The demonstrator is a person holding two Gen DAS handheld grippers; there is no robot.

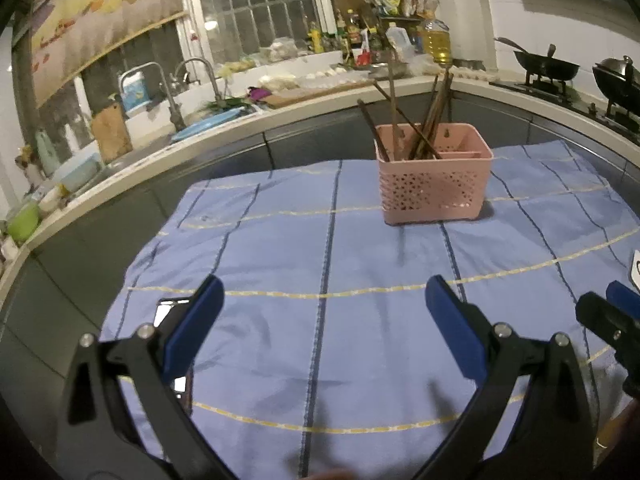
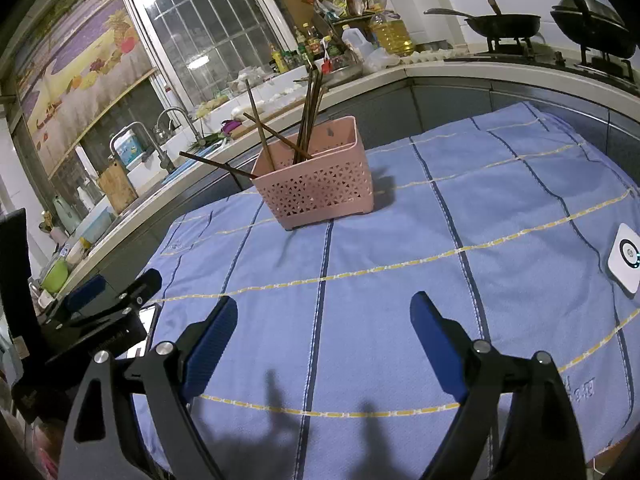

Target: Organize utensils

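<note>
Hovering over the blue checked cloth, the right gripper and left gripper both stand spread wide, nothing between their pads. Only the right view shows the white square device at the cloth's edge; no writing is legible. Farther back, unobstructed, the pink basket holds the chopsticks, leaning. Beyond lie a counter, taps and woks.
</note>
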